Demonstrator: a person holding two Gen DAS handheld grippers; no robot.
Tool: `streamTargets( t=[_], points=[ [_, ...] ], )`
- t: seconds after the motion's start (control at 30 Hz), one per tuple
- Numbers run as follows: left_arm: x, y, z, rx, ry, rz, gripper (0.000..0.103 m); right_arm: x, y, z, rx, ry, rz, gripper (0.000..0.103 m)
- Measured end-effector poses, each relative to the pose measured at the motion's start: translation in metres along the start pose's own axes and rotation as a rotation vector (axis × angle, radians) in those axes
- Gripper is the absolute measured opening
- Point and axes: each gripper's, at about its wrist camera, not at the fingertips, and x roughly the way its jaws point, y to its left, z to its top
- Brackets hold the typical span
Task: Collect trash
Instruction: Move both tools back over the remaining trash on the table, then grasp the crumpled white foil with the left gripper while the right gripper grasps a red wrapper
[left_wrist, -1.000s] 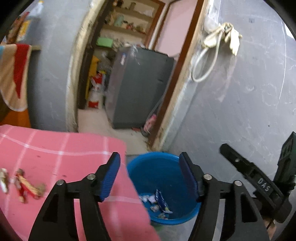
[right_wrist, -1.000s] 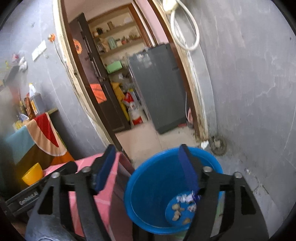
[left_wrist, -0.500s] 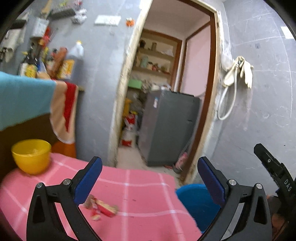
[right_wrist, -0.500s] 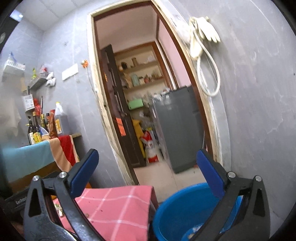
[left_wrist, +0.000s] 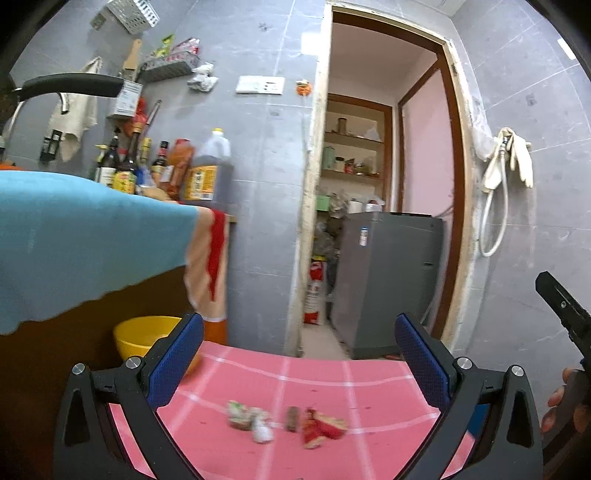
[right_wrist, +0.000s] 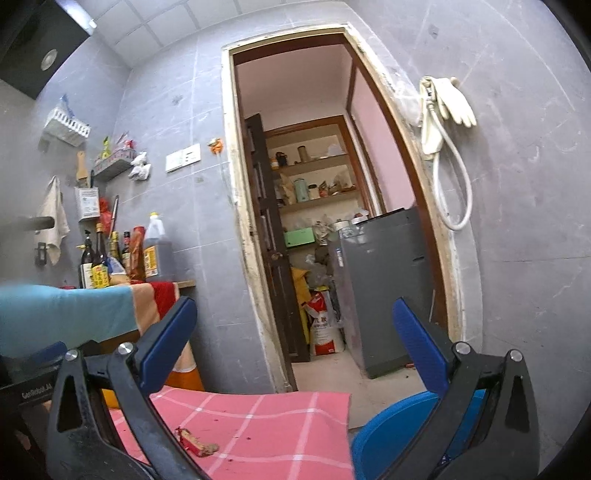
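Your left tool (left_wrist: 299, 360) stood spread wide with nothing between its pads; its jaws had just been opening. Your right tool (right_wrist: 295, 338) was spread wide and empty too, having just opened further. A second earlier both pointed down into the blue bin (right_wrist: 391, 428); now they faced the doorway, level. The wrappers (left_wrist: 288, 424) lay on the pink worktop (left_wrist: 369, 391), in a left-to-right row, near the left tool.
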Motion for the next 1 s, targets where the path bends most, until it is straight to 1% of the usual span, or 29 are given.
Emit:
streamTargets(
  t=[0.2, 0.33, 0.47, 0.53, 0.6, 0.77, 0.83, 0.93, 1.0],
  points=[
    [-0.001, 0.032, -0.010, 0.025, 0.015, 0.056, 0.101, 0.016, 0.025, -0.013, -0.025, 0.064, 0.053, 0.103],
    [0.000, 0.049, -0.020, 0.027, 0.039, 0.073, 0.101, 0.031, 0.033, -0.025, -0.017, 0.131, 0.081, 0.103],
    [0.005, 0.063, -0.032, 0.051, 0.080, 0.074, 0.101, 0.052, 0.041, -0.039, -0.009, 0.233, 0.090, 0.103],
    [0.010, 0.068, -0.036, 0.063, 0.111, 0.063, 0.101, 0.061, 0.043, -0.048, -0.007, 0.286, 0.100, 0.103],
    [0.018, 0.072, -0.040, 0.067, 0.159, 0.050, 0.101, 0.068, 0.045, -0.056, -0.007, 0.332, 0.115, 0.103],
    [0.037, 0.082, -0.051, 0.042, 0.267, 0.007, 0.100, 0.088, 0.056, -0.077, -0.055, 0.459, 0.142, 0.103],
    [0.043, 0.082, -0.056, 0.049, 0.305, 0.005, 0.100, 0.093, 0.059, -0.085, -0.076, 0.499, 0.149, 0.103],
    [0.053, 0.083, -0.061, 0.036, 0.364, -0.015, 0.093, 0.099, 0.065, -0.095, -0.098, 0.551, 0.165, 0.103],
    [0.060, 0.084, -0.064, 0.025, 0.403, -0.029, 0.084, 0.103, 0.069, -0.102, -0.113, 0.589, 0.178, 0.103]
  ],
)
